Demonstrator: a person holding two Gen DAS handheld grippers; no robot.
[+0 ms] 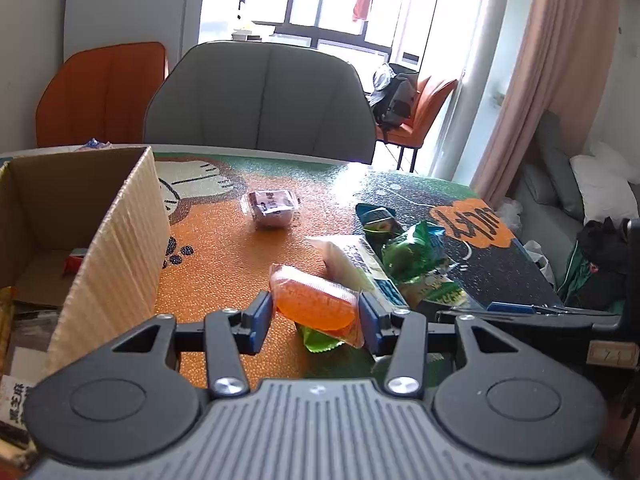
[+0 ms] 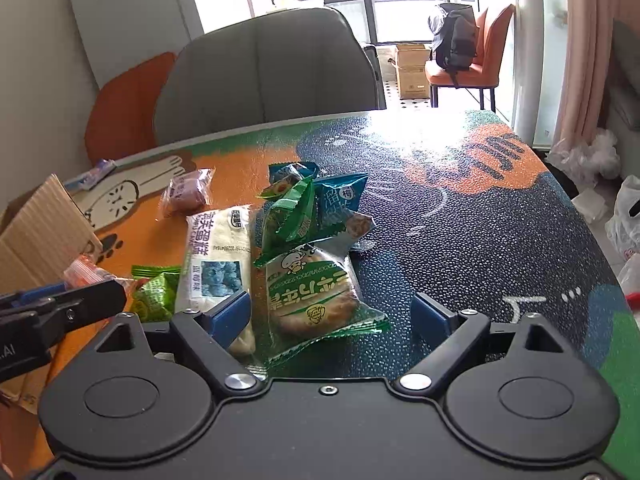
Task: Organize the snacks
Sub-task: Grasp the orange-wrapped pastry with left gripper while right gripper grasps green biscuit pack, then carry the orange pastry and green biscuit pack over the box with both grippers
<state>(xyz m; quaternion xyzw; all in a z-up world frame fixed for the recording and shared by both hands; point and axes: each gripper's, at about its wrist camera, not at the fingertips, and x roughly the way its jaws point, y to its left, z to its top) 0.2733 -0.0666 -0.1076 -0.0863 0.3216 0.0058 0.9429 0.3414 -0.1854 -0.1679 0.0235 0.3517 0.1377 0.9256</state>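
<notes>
Pinching an orange snack between its blue pads, my left claw holds it above the table, with the cardboard box at ten o'clock and a purple packet at twelve. My right claw stands spread, pads touching nothing, with a green-edged biscuit pack lying between them on the table. Beyond it: a white cake pack at eleven o'clock, green and blue sachets at twelve, all touching in one heap.
</notes>
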